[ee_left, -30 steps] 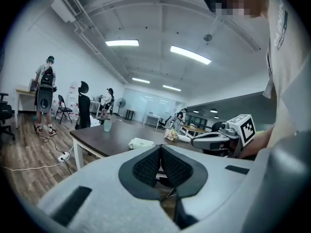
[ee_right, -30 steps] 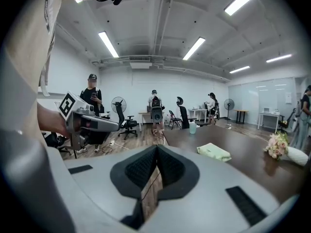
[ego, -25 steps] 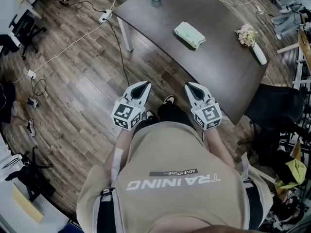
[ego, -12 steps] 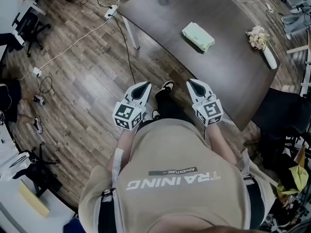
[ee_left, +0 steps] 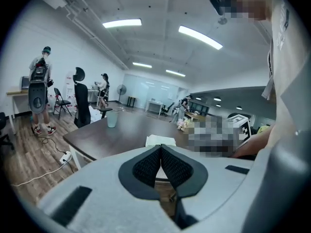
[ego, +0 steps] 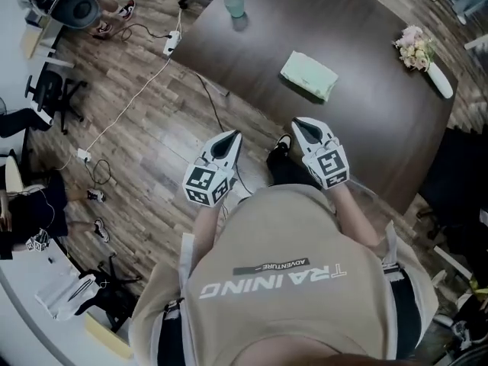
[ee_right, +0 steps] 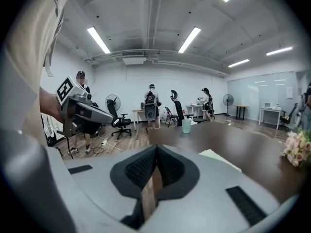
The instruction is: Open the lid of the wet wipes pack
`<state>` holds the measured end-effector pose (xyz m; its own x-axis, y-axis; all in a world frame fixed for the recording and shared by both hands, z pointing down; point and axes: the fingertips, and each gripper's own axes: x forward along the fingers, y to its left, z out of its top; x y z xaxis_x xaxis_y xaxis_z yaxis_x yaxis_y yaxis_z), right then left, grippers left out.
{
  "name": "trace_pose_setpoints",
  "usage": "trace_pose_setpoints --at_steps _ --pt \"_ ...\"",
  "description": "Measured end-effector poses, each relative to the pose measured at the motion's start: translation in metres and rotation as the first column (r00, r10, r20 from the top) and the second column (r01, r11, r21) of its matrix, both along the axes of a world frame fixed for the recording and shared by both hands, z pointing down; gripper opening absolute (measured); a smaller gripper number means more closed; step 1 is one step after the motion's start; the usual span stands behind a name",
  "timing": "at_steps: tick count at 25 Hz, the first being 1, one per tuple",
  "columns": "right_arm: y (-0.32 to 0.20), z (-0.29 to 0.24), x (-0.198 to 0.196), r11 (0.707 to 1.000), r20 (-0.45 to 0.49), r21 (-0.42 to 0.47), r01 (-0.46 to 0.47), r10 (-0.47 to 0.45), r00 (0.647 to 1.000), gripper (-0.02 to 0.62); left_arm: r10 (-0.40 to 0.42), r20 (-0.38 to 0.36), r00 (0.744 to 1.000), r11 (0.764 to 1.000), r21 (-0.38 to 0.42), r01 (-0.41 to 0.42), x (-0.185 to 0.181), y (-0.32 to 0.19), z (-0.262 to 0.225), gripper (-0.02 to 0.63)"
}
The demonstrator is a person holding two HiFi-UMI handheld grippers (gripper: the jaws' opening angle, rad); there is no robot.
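Your left gripper (ego: 229,137) and right gripper (ego: 299,123) are both pinched closed and empty, carried low, since the wet wipes pack (ego: 309,75) lies well ahead at twelve o'clock on the table (ego: 366,128).

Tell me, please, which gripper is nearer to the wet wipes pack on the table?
Right. The right gripper is by the table edge, just short of the wipes pack; the left gripper is over the floor, farther off.
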<state>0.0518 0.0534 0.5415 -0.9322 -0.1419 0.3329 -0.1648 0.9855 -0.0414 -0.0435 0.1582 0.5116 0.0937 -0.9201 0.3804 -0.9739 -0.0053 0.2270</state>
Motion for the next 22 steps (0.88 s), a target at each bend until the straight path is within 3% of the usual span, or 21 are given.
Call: trace_pose_setpoints --at_steps 10,22 --pt "-0.114 -0.011 -0.009 0.994 0.023 0.025 -0.105 0.104 0.994 0.014 0.162 0.036 0.986 0.983 0.078 -0.164 -0.016 -0.155 -0.036 0.009" --pt "-0.175 -0.007 0.022 0.953 0.074 -0.008 -0.303 0.303 0.95 0.014 0.327 0.082 0.942 0.944 0.01 -0.328 0.004 -0.228 -0.033 0.009"
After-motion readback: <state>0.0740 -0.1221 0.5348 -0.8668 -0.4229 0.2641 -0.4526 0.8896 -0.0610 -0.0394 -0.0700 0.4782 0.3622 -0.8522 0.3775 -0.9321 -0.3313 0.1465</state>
